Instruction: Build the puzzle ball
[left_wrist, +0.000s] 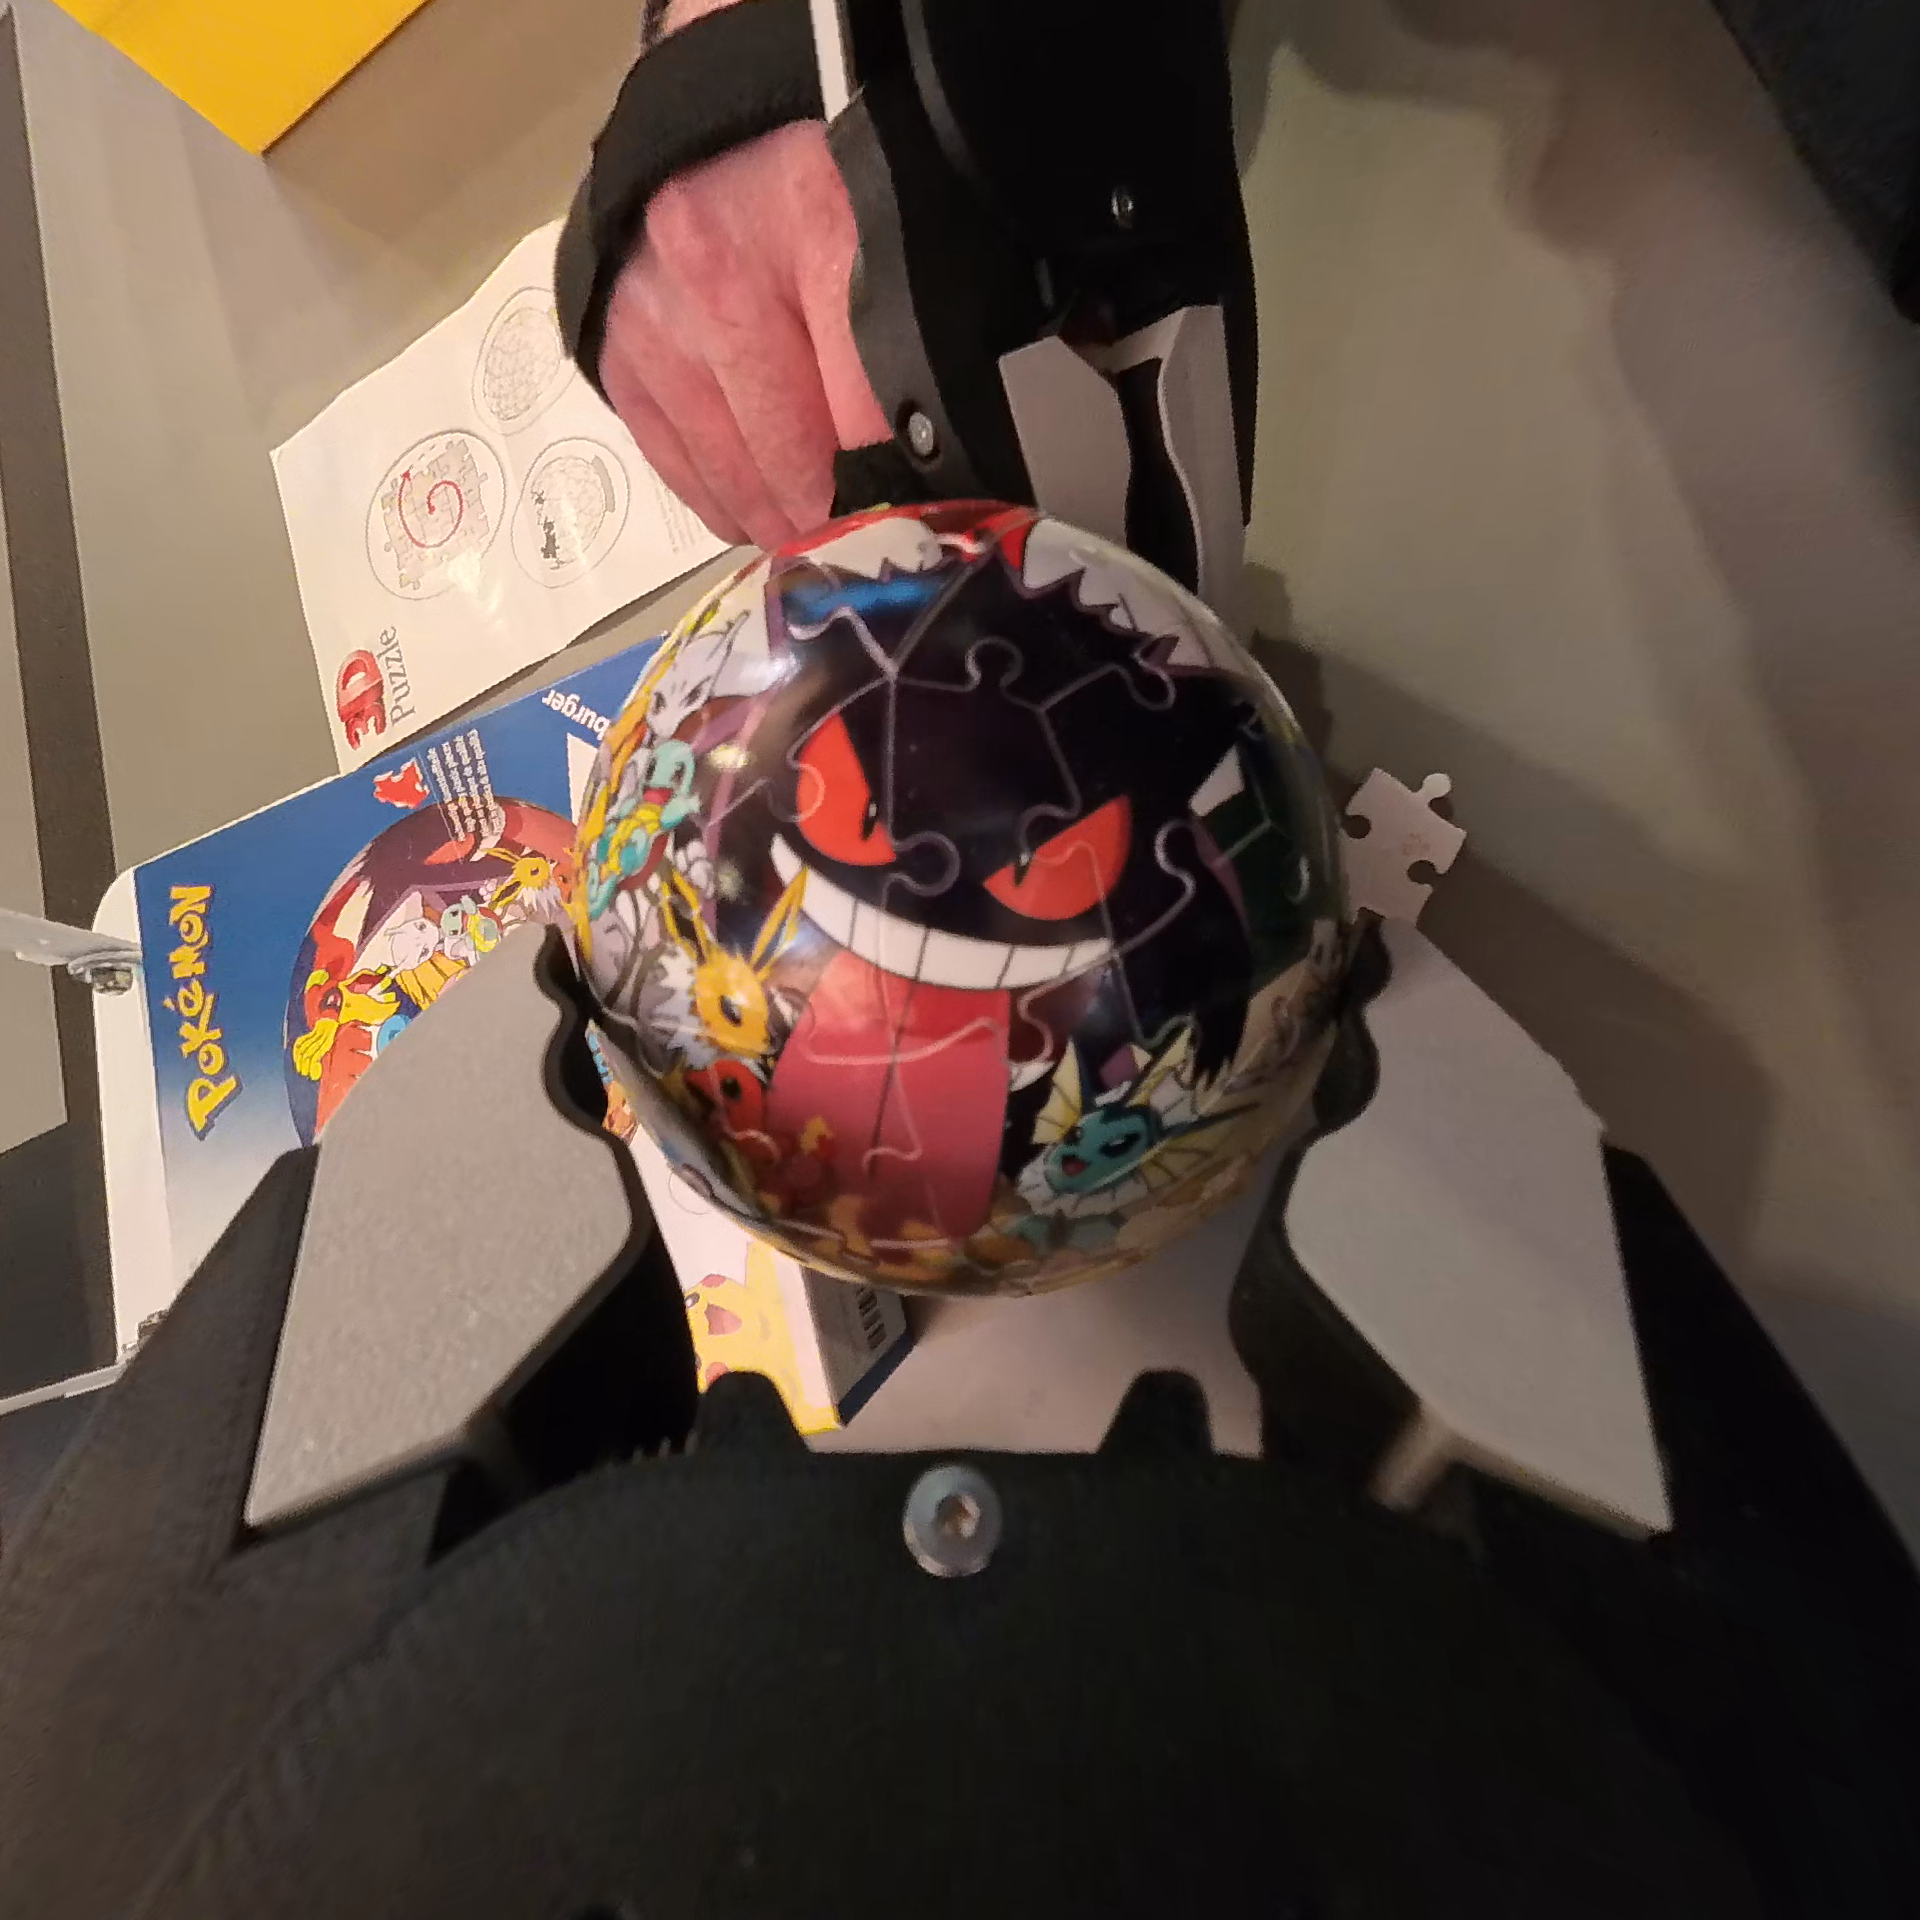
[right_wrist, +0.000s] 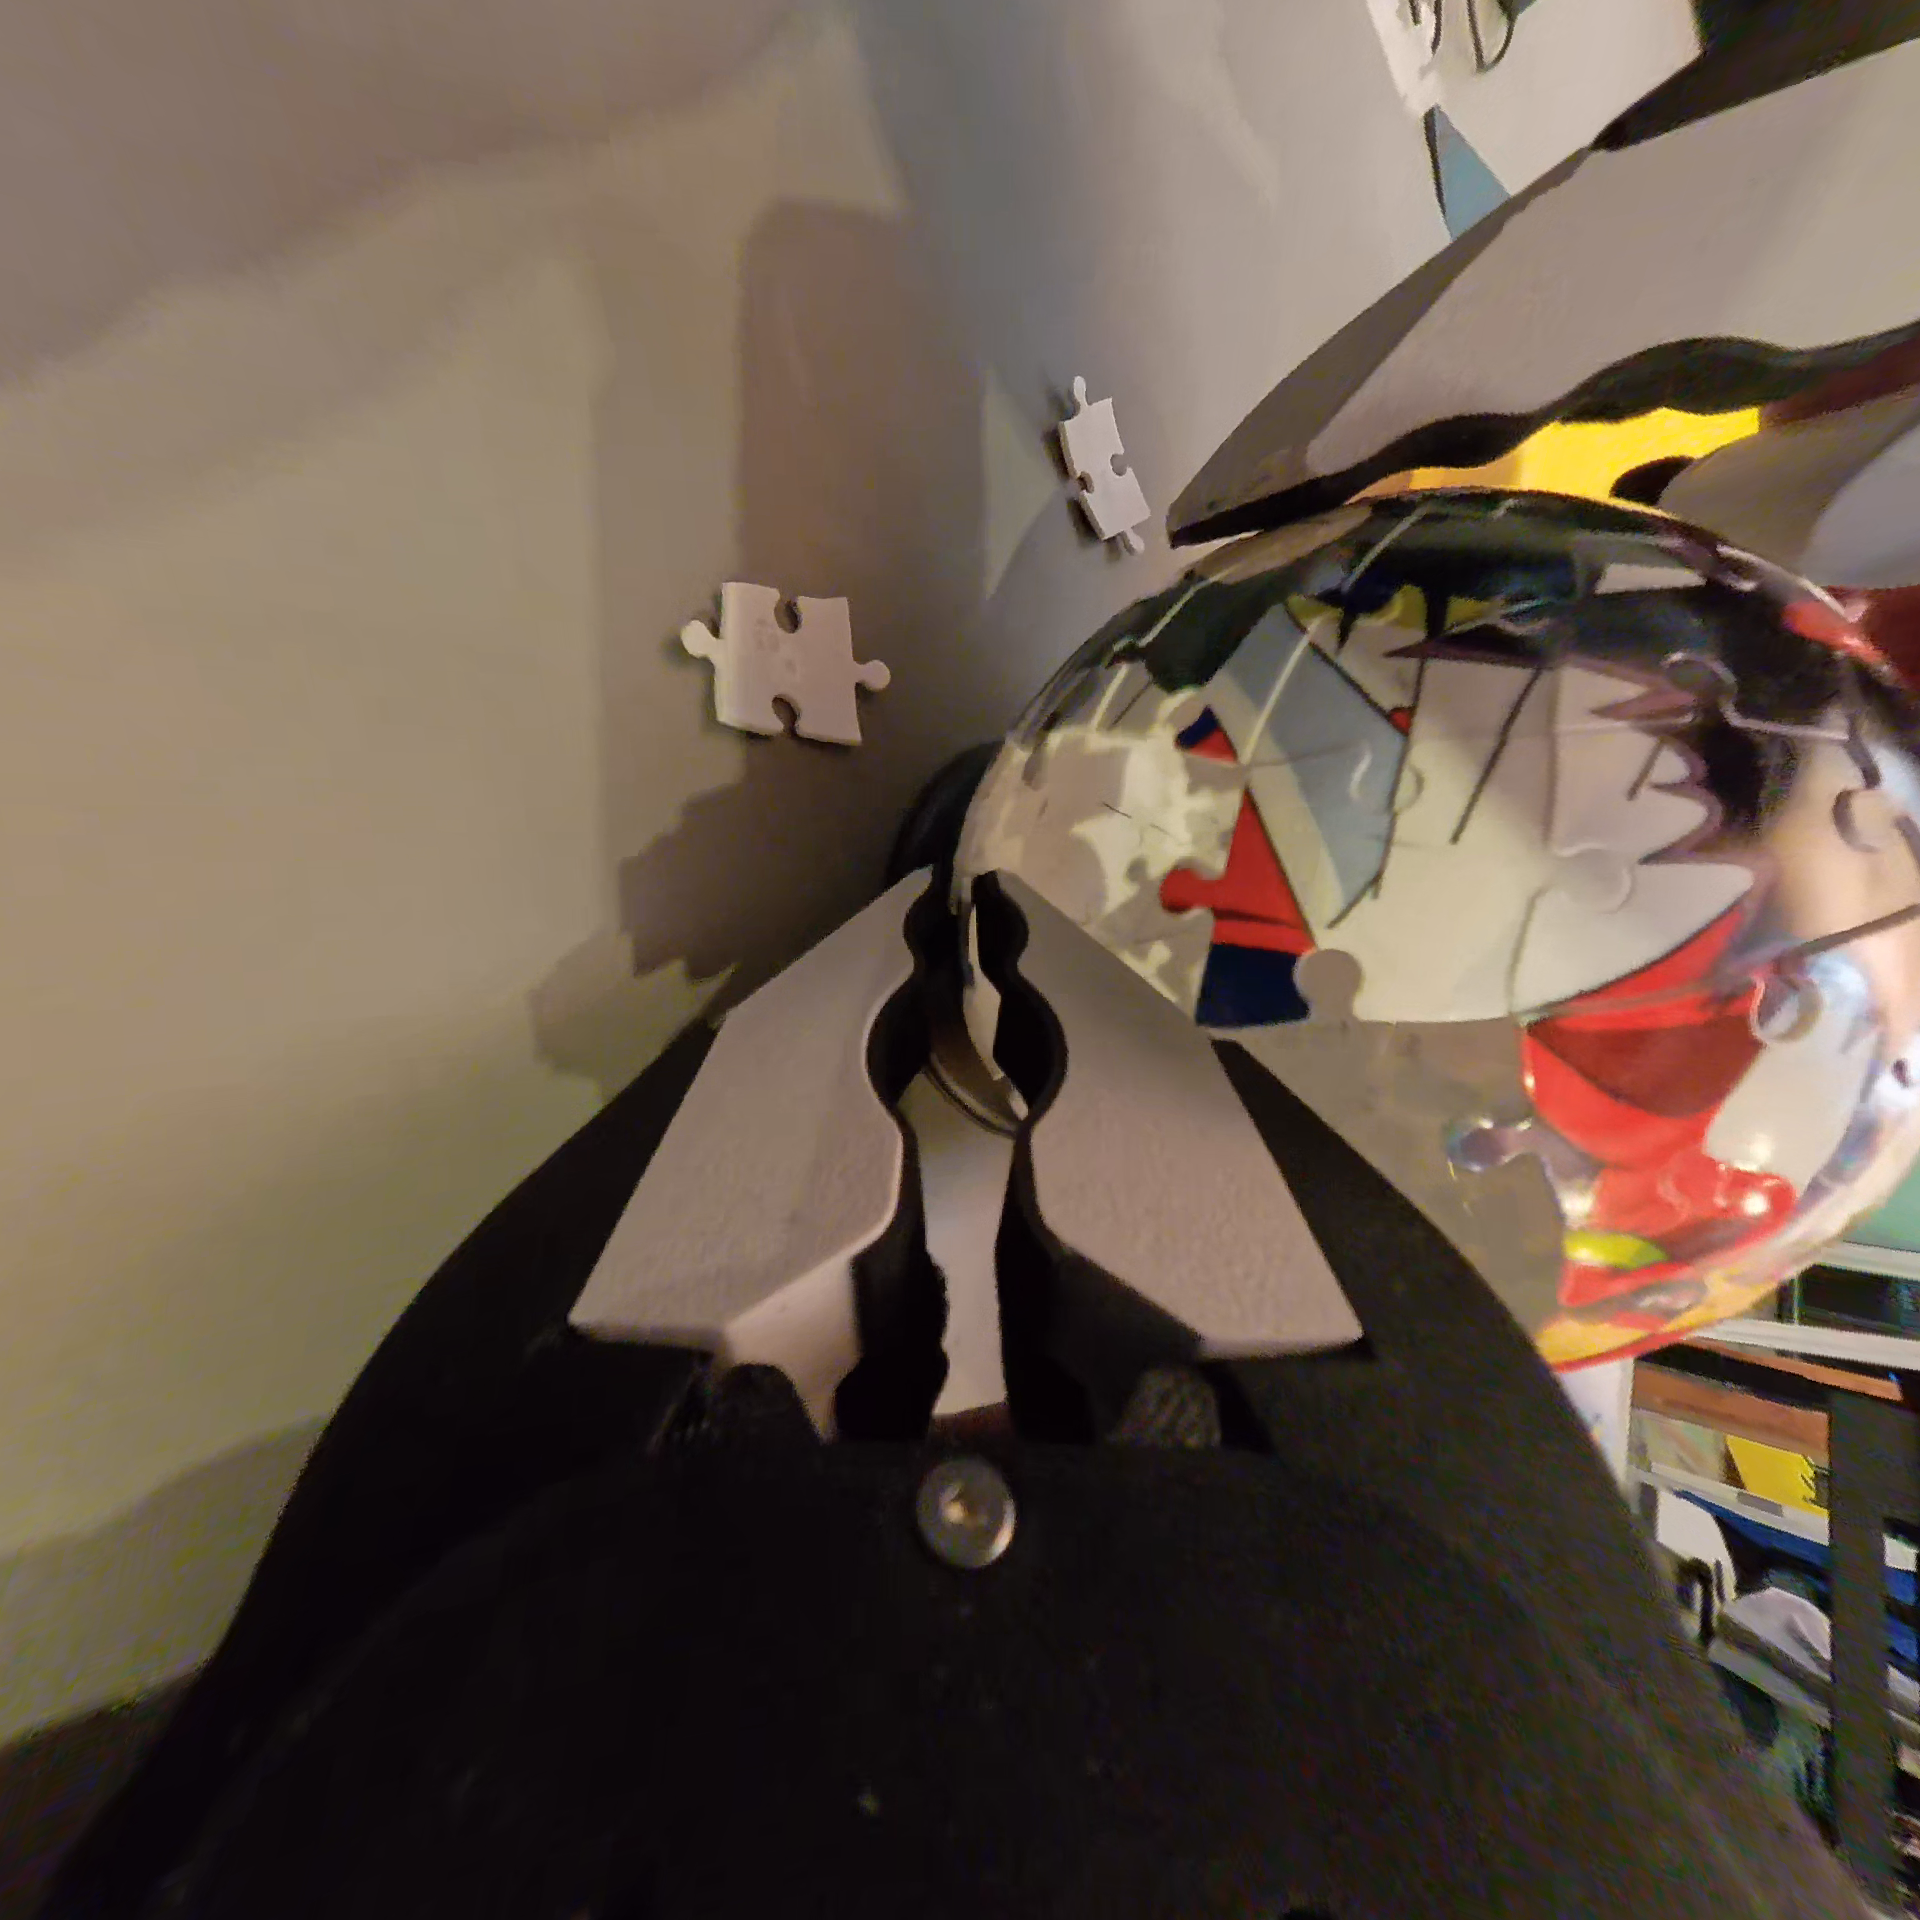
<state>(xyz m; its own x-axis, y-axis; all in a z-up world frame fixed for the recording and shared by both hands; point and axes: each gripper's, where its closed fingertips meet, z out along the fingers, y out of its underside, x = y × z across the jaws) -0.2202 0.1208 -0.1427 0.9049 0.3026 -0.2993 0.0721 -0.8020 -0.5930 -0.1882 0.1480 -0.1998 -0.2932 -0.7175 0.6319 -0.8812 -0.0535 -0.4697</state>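
Observation:
The puzzle ball (left_wrist: 956, 894) is glossy and covered in cartoon creatures, with a dark grinning face toward my left camera. My left gripper (left_wrist: 961, 966) is shut on it, one finger on each side, holding it above the table. The ball also fills the right of the right wrist view (right_wrist: 1455, 883). My right gripper (right_wrist: 961, 920) is almost closed on a thin puzzle piece seen edge-on, its tips right at the ball's surface. Two loose pieces (right_wrist: 784, 665) (right_wrist: 1107, 468) lie white side up on the table; one shows beside the ball (left_wrist: 1403, 842).
The blue puzzle box (left_wrist: 260, 987) lies under and left of the ball, with the white instruction sheet (left_wrist: 468, 499) behind it. A gloved hand (left_wrist: 727, 343) holds the right gripper behind the ball. A yellow object (left_wrist: 291, 62) sits far left. Shelves (right_wrist: 1766, 1455) stand beyond the table edge.

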